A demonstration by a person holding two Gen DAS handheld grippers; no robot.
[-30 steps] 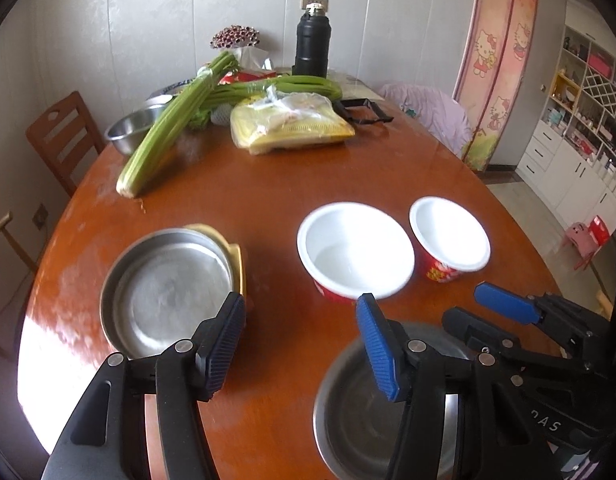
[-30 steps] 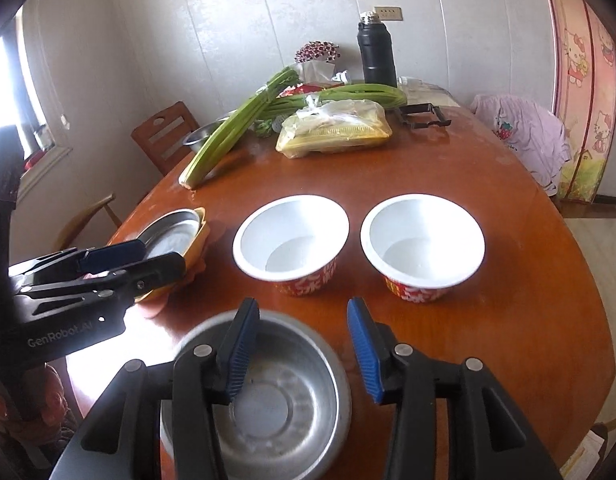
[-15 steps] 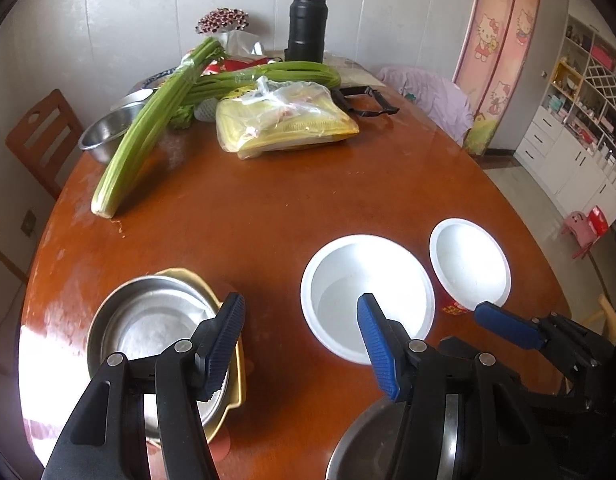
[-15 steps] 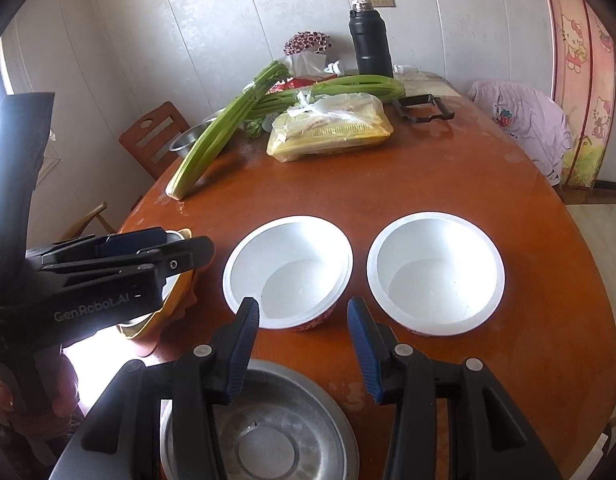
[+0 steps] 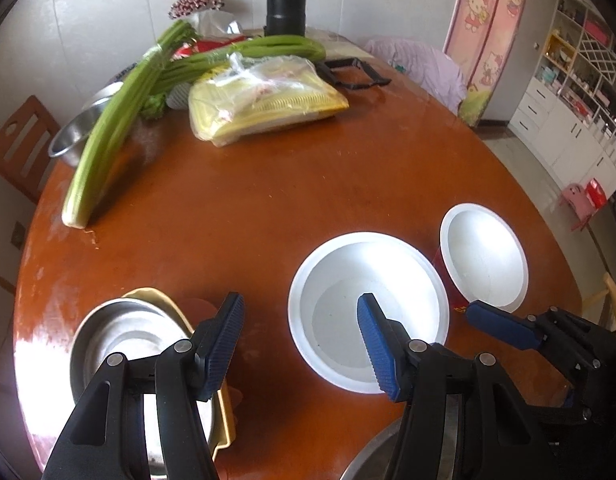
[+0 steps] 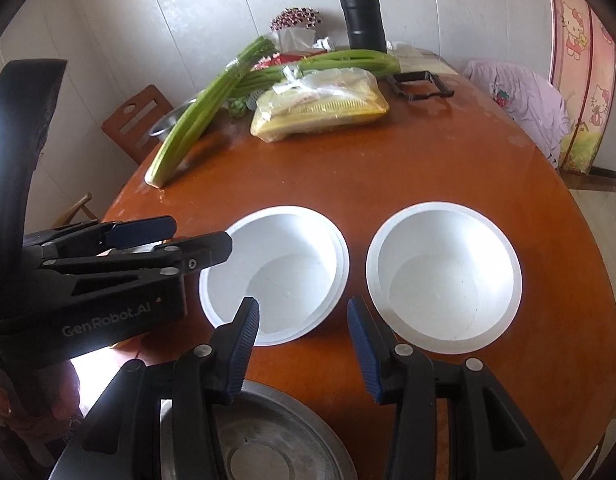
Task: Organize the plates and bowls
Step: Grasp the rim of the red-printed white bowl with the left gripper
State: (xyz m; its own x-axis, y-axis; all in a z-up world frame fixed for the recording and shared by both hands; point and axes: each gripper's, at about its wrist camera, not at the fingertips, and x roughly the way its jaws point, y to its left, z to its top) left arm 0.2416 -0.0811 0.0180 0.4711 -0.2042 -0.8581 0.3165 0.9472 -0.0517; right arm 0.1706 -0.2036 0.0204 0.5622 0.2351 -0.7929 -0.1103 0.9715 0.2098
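1. White plastic, thin-looking: the two bowls sit side by side at centre frame in the right wrist view, the left bowl (image 6: pixel 274 276) and the right bowl (image 6: pixel 443 278), close together but apart. I judge both are light and could skid on the glossy brown table (image 6: pixel 427 168) if a fingertip catches a rim.
2. The left gripper (image 5: pixel 300 334) hangs over the lower middle of its own view with jaws apart and nothing between them; one finger overlaps the left bowl's near side. A clumsy descent could tip that bowl.
3. The right gripper (image 6: pixel 304 340) is also empty, jaws parted, aimed at the gap between the bowls. Closing there would grab nothing or knock both.
4. The two grippers are near each other at left of the right wrist view; they could collide.
5. A steel plate (image 6: pixel 268 440) lies at the bottom edge, and a steel dish on a yellow tray (image 5: pixel 224 420) sits lower left in the left wrist view; either could be bumped.
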